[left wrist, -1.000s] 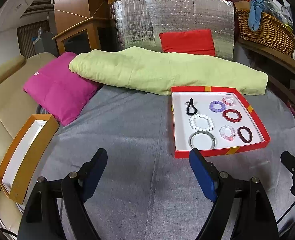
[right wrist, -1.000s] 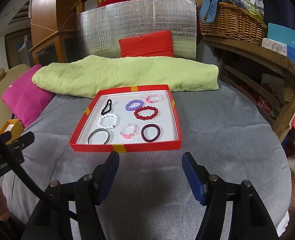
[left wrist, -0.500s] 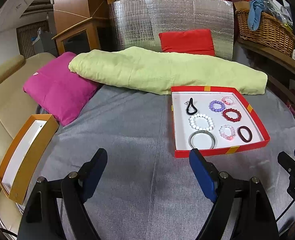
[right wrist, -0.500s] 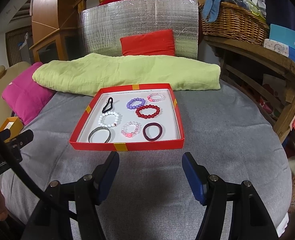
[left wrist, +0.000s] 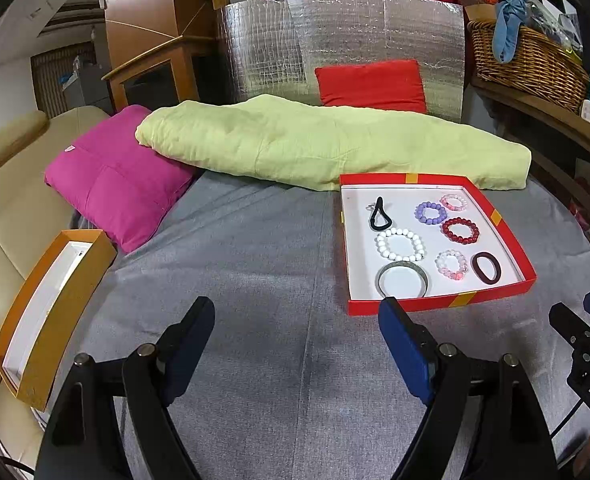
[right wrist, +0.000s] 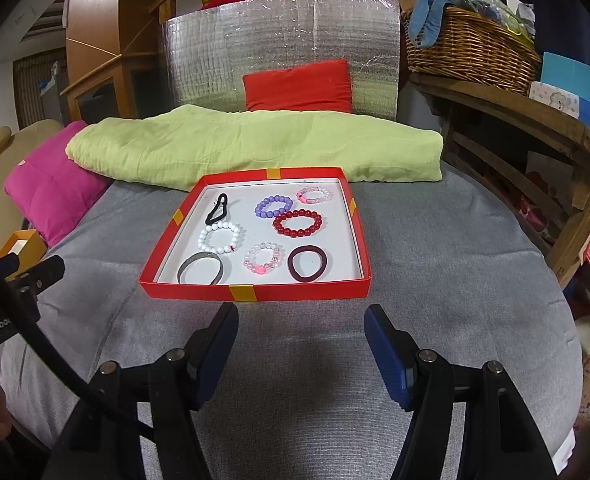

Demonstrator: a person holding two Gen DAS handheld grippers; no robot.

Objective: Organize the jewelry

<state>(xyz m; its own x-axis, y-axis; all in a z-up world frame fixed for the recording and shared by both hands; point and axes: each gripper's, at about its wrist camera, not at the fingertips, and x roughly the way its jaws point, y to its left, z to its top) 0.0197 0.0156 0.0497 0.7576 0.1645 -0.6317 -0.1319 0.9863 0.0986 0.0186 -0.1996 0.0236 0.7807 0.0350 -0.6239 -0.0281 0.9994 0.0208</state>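
Both claws gaping, empty; bracelets in red tray (right wrist: 255,293)

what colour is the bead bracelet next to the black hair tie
White bead bracelet, seen best in the right wrist view.

No real change to record over the last second. The left gripper (left wrist: 297,320) and right gripper (right wrist: 301,332) show the same jaw gaps as before, both empty, with no travel over the grey cloth (left wrist: 255,280). The red tray (right wrist: 255,291), just ahead of the right claw, sits a hair further right in that view than a second ago. This is a faint wobble of the view only. The bracelets (right wrist: 297,222) in it are unmoved.
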